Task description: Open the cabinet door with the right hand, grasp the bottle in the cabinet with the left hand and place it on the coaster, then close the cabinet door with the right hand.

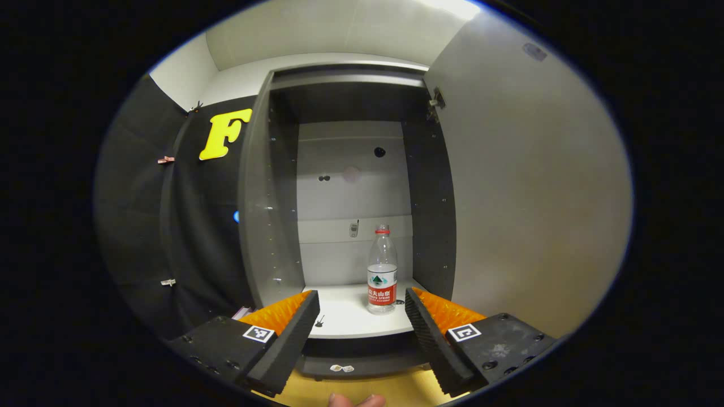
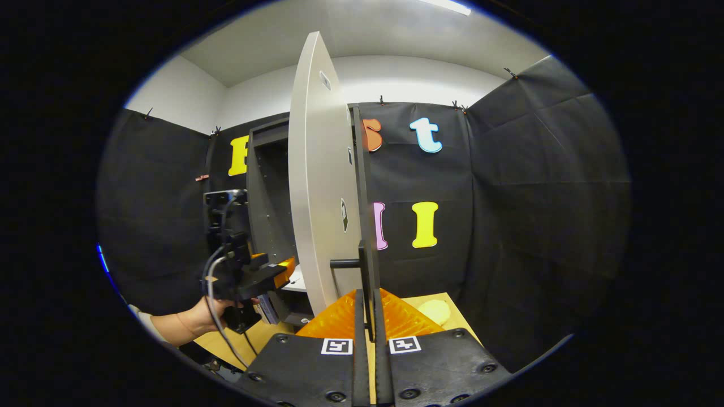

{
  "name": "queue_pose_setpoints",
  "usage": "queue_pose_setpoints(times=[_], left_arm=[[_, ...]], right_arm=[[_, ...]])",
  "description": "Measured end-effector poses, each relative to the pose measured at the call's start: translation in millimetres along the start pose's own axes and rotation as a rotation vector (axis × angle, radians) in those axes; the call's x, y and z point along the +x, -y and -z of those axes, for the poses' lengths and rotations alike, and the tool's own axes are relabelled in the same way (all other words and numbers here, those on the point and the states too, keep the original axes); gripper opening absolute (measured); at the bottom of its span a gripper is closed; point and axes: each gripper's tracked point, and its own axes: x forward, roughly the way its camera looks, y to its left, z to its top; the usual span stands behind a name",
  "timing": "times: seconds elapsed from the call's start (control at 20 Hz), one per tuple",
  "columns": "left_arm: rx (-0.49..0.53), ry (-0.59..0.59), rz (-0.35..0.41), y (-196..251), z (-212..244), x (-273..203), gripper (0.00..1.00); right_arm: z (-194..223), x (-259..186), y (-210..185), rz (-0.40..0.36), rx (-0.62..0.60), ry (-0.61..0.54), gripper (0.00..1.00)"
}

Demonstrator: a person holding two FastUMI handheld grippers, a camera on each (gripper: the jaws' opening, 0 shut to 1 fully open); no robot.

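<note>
- Door (image 2: pixel 319 186) stands wide open; in the left gripper view its inner face (image 1: pixel 531 192) runs along the right side of the cabinet (image 1: pixel 266 192).
- My right tongs (image 2: pixel 367 316) are together on the door's dark handle (image 2: pixel 362 265), both fingers pressing its edge. They hold the door open from the outside.
- So step one reads as done. The step in hand is the reach for the bottle.
- Bottle (image 1: pixel 382 271) stands upright on the white shelf (image 1: pixel 350 322) inside the cabinet, near the front, right of centre, red cap on, apart from the walls.
- My left tongs (image 1: pixel 362 308) are apart, fingers spread wide, level with the shelf's front edge and short of the bottle. Nothing between them yet.
- From the right gripper view the left tongs (image 2: pixel 277 271) sit at the cabinet mouth, a hand (image 2: pixel 203 316) gripping the body behind.
- Bottle lines up slightly right of the gap's middle.
- Next move, as I judge it: ease left tongs forward and a touch right, straddle the label, then close on it.
- Risk: bottle looks nearly empty, so light; a finger nudge could tip it.
- Pale round thing on the counter (image 2: pixel 435 311) beyond the door is likely the coaster; cannot be sure.
</note>
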Motion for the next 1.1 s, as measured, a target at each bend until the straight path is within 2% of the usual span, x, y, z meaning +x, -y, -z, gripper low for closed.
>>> queue_pose_setpoints(times=[0.05,0.15,0.25,0.3,0.4,0.55,0.9,1.1], left_arm=[[0.005,0.000,0.007,5.3,2.7,14.1,0.95],[0.009,-0.001,0.027,16.8,11.1,42.6,0.95],[0.001,-0.015,0.047,29.2,21.6,67.7,0.96],[-0.001,-0.020,0.041,32.1,25.3,79.8,0.96],[-0.007,-0.012,0.028,34.3,30.2,102.6,0.96],[0.006,-0.004,-0.010,31.3,37.0,136.4,0.96],[-0.021,-0.026,-0.069,24.8,49.7,200.9,0.96],[-0.010,-0.031,-0.073,23.7,56.8,221.6,0.94]], right_arm=[[-4.2,-6.5,6.1,-0.003,0.004,0.011,0.19],[-3.7,-11.5,24.4,0.035,0.026,0.023,0.24],[-0.1,-12.6,50.8,0.097,0.018,0.027,0.55],[-1.8,-12.4,62.6,0.135,0.004,0.040,0.65],[-12.3,-9.2,86.8,0.199,-0.014,0.096,1.00],[-13.0,-9.0,109.2,0.249,-0.072,0.150,0.97],[10.8,-2.7,144.5,0.290,-0.084,0.082,0.98],[18.7,-2.5,154.4,0.305,-0.087,0.063,0.98]])
